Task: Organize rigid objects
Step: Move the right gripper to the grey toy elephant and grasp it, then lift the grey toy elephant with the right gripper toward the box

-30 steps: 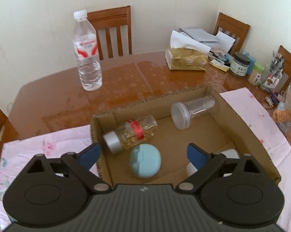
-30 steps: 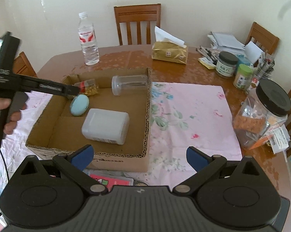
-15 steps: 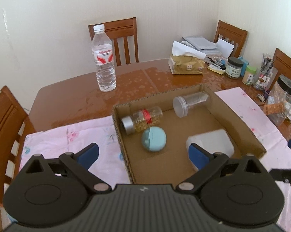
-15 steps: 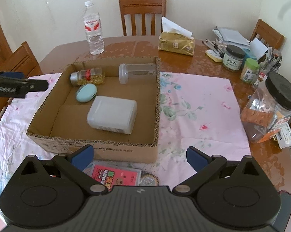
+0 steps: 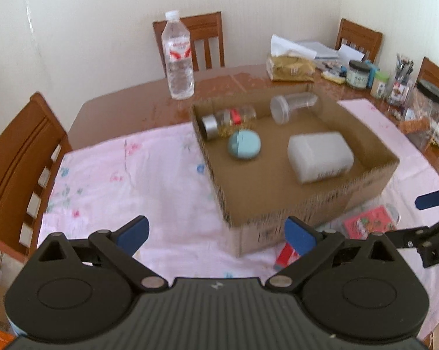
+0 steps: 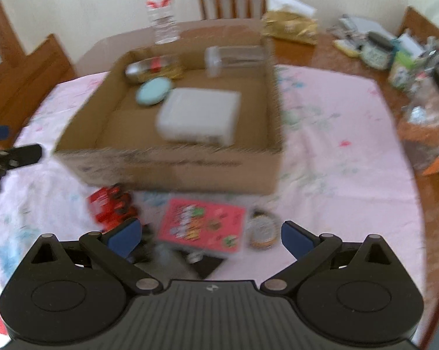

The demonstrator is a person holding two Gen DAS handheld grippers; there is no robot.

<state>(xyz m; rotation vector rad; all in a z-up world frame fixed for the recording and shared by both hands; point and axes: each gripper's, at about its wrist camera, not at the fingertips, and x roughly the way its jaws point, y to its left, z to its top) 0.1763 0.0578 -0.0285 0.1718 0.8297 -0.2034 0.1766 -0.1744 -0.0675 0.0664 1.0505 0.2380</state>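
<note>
A cardboard box [image 5: 307, 207] [image 6: 172, 169] sits on the pink cloth. It holds a white plastic container [image 5: 320, 156] [image 6: 199, 116], a round blue case [image 5: 244, 145] [image 6: 153, 90], a jar with a silver lid [image 5: 228, 119] [image 6: 152, 68] and a clear tube jar [image 5: 293, 103] [image 6: 234, 57], both lying down. In front of the box lie a pink card [image 6: 201, 224] [image 5: 368, 224], a red packet [image 6: 113, 204] and a small round tin [image 6: 261, 229]. My left gripper [image 5: 216, 234] is open and empty, before the box's near left corner. My right gripper [image 6: 209, 234] is open and empty above the pink card.
A water bottle [image 5: 178, 57] stands behind the box. A tissue pack [image 5: 289, 64], jars and pens [image 5: 394, 78] crowd the table's back right. A large black-lidded jar [image 5: 429, 110] stands right of the box. Wooden chairs [image 5: 21, 157] surround the table.
Both grippers have pulled back from the box toward the table's near side. The loose items in front of the box have come into view. Both stay open.
</note>
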